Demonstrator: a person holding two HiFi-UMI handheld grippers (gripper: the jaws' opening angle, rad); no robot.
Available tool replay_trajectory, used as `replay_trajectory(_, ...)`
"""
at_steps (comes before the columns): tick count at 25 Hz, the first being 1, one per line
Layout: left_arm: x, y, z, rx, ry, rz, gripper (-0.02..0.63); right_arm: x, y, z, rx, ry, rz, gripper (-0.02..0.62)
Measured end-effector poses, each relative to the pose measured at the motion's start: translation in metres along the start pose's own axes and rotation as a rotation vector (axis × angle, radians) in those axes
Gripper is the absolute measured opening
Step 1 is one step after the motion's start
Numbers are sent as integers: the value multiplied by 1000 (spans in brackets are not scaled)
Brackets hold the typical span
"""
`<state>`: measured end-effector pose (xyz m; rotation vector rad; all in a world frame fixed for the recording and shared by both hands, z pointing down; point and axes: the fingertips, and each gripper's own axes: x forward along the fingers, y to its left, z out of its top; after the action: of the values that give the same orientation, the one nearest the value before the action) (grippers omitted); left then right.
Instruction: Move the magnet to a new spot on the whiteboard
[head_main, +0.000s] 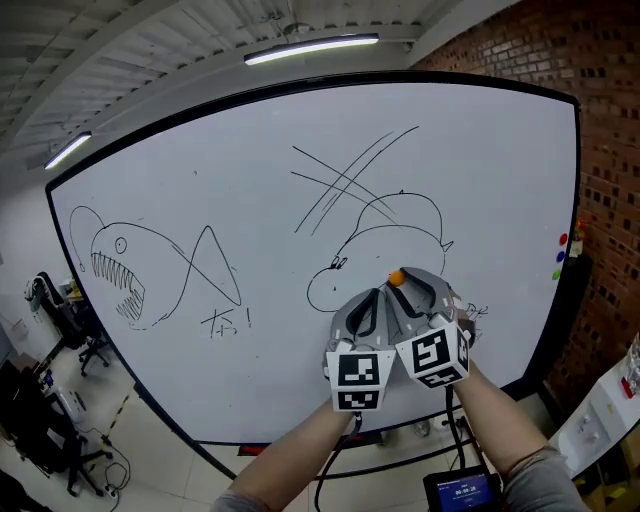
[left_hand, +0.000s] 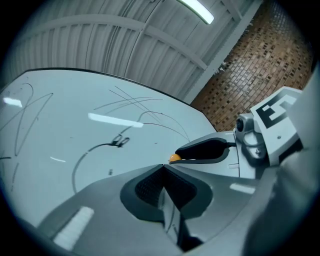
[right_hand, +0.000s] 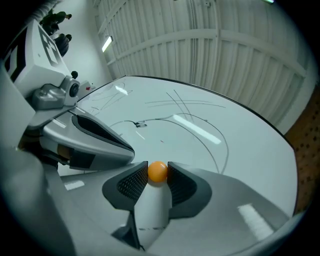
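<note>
We face a large white whiteboard with a black frame (head_main: 250, 180), which fills most of the head view, with a red brick wall (head_main: 590, 120) to its right. Black marker drawings cover the board: a toothy fish (head_main: 125, 275) at the left, crossed lines (head_main: 345, 180) near the middle and a rounded outline (head_main: 385, 235) below them. In front of the board's lower middle we hold two grey grippers just beside each other. Our left gripper (head_main: 377, 293) has its dark ribbed fingers (left_hand: 150, 187) clenched together with nothing between them. Our right gripper (head_main: 403, 281) has its fingers (right_hand: 131, 182) grasping a small round orange magnet (right_hand: 157, 171) at their tips. The magnet sits close before the board, under the rounded outline; we cannot tell whether it touches the surface. Three small coloured dots (head_main: 561, 255) sit at the board's right edge.
</note>
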<state>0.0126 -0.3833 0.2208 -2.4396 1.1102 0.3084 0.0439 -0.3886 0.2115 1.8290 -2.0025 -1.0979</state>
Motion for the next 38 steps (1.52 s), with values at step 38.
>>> replay_trajectory(38, 206, -323, 44, -100, -126, -364, 0, -134, -354, -216, 342, 83, -279, 129)
